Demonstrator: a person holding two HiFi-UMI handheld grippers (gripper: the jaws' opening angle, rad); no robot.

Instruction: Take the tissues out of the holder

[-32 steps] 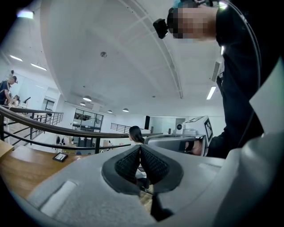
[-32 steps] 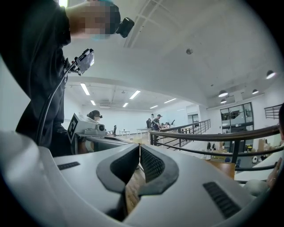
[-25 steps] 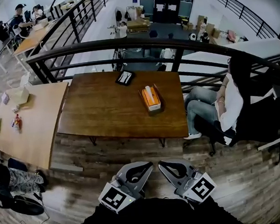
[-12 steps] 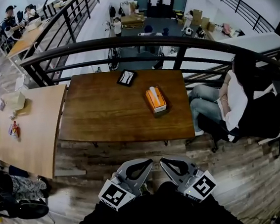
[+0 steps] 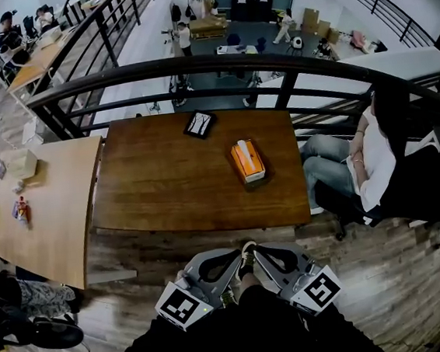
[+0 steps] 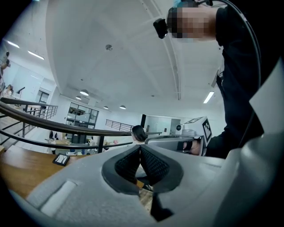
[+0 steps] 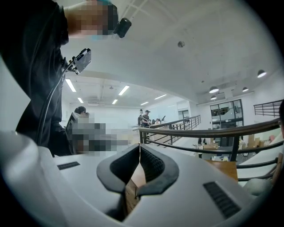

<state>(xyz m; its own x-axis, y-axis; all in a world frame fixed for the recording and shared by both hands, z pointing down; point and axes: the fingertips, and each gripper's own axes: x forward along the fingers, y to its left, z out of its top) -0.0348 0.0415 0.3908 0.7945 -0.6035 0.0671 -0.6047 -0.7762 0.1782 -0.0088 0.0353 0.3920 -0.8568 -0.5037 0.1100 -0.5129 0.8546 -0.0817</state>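
Dark brown wood makes up the big table (image 5: 173, 176), which stands past a strip of plank floor (image 5: 134, 254) in the head view. A paler wooden table (image 5: 48, 209) butts against its left side. A black railing (image 5: 193, 66) curves behind both. A seated person (image 5: 371, 167) in a white top and jeans is just beside the dark table's right end.

The tissue holder (image 5: 247, 161) sits on the right half of the dark table, nearer the right edge than the middle, with its long side running away from the viewer. It is a small oblong box with a bright orange top and pale sides. A white tissue (image 5: 242, 145) pokes up from its far end.

Both tools hang low over the floor, well apart from the holder. The left gripper (image 5: 234, 255) has its jaws pressed together with nothing between them, and the right gripper (image 5: 262, 250) is closed the same way, empty. A small black tray (image 5: 199, 123) lies near the table's far edge.
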